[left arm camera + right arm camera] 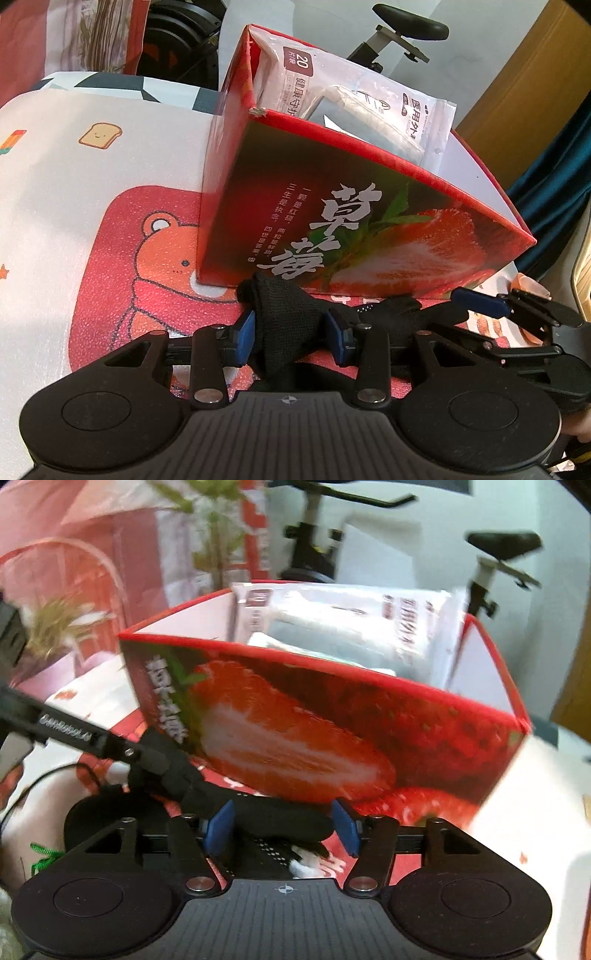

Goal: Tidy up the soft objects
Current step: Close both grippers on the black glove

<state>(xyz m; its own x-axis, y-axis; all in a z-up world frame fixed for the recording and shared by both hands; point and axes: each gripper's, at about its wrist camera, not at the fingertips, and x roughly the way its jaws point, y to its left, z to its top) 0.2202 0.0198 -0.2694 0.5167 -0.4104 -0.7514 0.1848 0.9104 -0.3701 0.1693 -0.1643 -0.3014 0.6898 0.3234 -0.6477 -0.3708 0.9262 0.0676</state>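
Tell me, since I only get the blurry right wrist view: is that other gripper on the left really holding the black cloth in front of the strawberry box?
Observer: Yes. In the left wrist view the left gripper has its blue pads clamped on the black knit cloth.
Operator: What are the pale things inside the box?
Observer: Sealed plastic packs standing in the strawberry box; one label clearly reads 20.
Operator: And what is it all sitting on?
Observer: A foam mat printed with an orange cartoon bear, partly behind the box.
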